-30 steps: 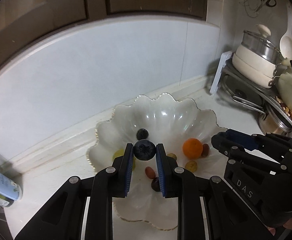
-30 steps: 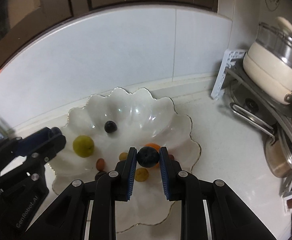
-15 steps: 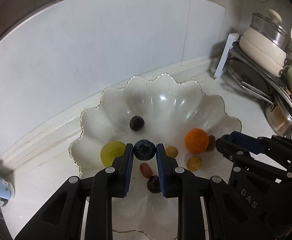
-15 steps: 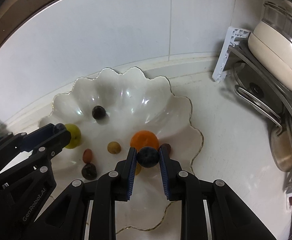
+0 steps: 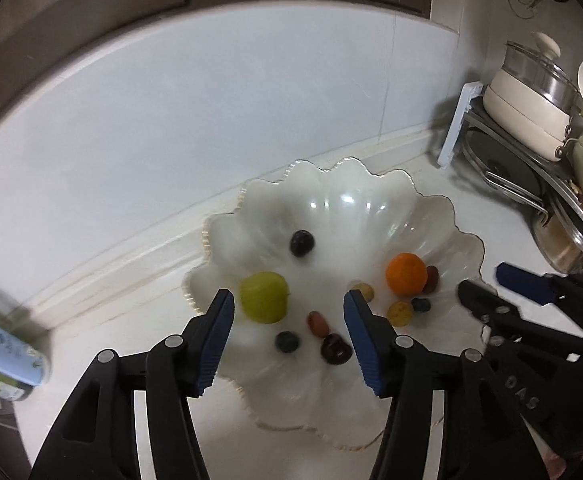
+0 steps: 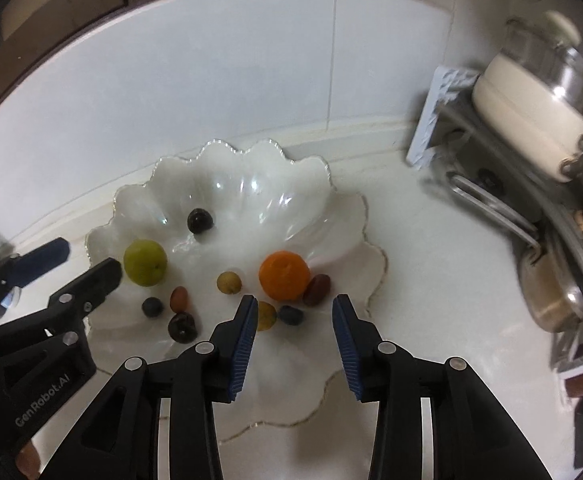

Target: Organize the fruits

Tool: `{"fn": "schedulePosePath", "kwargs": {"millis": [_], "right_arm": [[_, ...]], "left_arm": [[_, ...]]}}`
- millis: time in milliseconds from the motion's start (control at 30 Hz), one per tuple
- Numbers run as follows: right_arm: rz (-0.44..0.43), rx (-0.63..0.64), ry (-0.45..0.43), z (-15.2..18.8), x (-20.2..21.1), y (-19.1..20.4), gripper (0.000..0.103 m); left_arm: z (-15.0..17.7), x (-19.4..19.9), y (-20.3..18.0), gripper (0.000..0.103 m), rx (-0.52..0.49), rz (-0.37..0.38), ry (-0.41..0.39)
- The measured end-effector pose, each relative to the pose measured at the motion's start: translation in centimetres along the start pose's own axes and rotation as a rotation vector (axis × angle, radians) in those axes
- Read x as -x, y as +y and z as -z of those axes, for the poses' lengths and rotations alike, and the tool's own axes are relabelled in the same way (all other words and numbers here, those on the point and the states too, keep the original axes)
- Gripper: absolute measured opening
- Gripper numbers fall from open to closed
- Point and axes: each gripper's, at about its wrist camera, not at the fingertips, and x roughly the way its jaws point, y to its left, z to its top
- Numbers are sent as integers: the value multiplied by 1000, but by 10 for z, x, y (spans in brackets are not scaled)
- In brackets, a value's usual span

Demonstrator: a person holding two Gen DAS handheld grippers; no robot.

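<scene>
A white scalloped bowl (image 5: 371,200) (image 6: 251,168) on the counter holds several fruits: a green one (image 5: 263,297) (image 6: 145,262), an orange (image 5: 406,273) (image 6: 284,275), dark cherries, small yellow and red-brown fruits. One blueberry (image 5: 287,342) (image 6: 152,307) lies in the bowl below my left gripper (image 5: 289,306), whose jaws are opening with nothing between them. A second blueberry (image 6: 291,315) (image 5: 421,305) lies below my right gripper (image 6: 294,310), its jaws also opening and free of it.
A metal rack (image 5: 531,176) with a cream lidded pot (image 5: 531,92) (image 6: 531,100) and pans stands at the right. A small white and blue bottle (image 5: 7,356) lies at the left edge. A tiled wall rises behind the bowl.
Both grippers held a blueberry between their pads; both have spread their jaws and the two blueberries now lie in the bowl.
</scene>
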Motion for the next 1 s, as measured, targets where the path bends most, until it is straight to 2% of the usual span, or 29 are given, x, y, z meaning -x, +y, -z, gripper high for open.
{"fn": "schedulePosePath", "kwargs": {"millis": [100, 200, 367, 500, 600, 767, 1000], "right_arm": [[18, -11, -53, 8, 22, 4, 42], [44, -39, -130, 22, 52, 8, 55], [66, -40, -240, 45, 98, 23, 56], [93, -55, -309, 68, 133, 26, 64], [110, -60, -357, 85, 157, 25, 71], [126, -55, -432, 122, 198, 24, 77], [138, -46, -498, 183, 249, 21, 77]], "left_arm": [[8, 21, 8, 59, 9, -12, -50], [17, 46, 17, 67, 12, -20, -107], [35, 86, 28, 78, 11, -40, -197], [52, 119, 29, 85, 29, -47, -261], [73, 148, 23, 90, 32, -43, -313], [109, 190, 7, 94, 33, -74, -391], [168, 249, 5, 98, 69, -95, -448]]}}
